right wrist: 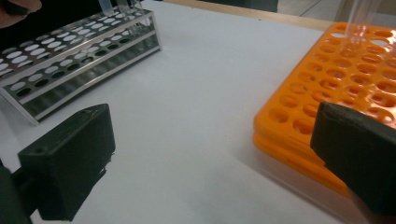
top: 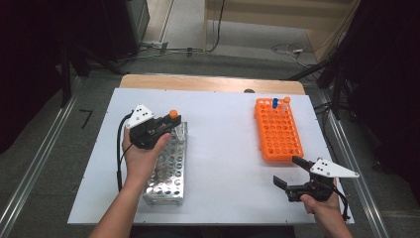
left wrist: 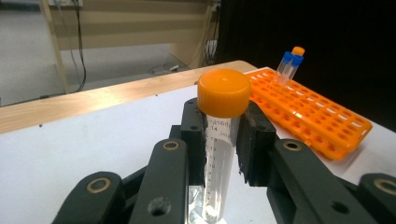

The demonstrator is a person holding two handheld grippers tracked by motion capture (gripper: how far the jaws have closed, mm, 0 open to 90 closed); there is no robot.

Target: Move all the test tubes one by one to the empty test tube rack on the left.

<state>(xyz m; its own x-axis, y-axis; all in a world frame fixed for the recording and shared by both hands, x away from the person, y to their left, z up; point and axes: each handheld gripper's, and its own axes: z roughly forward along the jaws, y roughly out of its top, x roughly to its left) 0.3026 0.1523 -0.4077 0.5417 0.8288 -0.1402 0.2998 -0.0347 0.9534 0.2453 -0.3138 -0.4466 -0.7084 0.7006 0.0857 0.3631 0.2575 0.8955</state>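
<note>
My left gripper (top: pixel 167 125) is shut on a clear graduated tube with an orange cap (left wrist: pixel 223 92), held upright just below the cap over the far end of the metal rack (top: pixel 168 166). The same tube's cap (top: pixel 173 113) pokes up above the jaws in the high view. At the right, an orange rack (top: pixel 278 131) holds tubes with blue caps (top: pixel 275 102) and one with an orange cap (top: pixel 286 100) at its far end. My right gripper (top: pixel 288 171) stands open and empty just in front of the orange rack (right wrist: pixel 345 88), jaws wide apart.
The white table top (top: pixel 223 148) lies between the two racks. A wooden edge (top: pixel 208 82) runs along the far side. Cables lie on the floor (top: pixel 292 49) beyond. The metal rack (right wrist: pixel 70 56) has several empty holes.
</note>
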